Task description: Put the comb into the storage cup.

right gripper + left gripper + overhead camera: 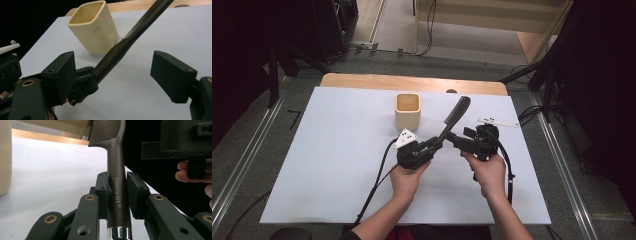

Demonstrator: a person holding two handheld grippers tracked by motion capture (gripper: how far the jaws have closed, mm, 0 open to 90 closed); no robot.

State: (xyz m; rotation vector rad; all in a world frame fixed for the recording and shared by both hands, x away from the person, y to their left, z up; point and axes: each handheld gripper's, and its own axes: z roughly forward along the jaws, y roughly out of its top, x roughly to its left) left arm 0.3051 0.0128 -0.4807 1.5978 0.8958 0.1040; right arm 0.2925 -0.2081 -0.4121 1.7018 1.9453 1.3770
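left gripper [435, 144]: jaws clamped on dark comb [452, 119] handle | comb: held tilted above white table [337, 150], near cream cup [407, 110] | right gripper [120, 72]: jaws spread, comb handle seen between them, untouched

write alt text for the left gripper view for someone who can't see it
The left gripper, its two black jaws rising from below, is shut on the dark handle of a brush printed "Creative Art", with the ribbed brush head at the top. Behind lies a white table, a cream cup at the left edge, and the other gripper with fingertips at right.
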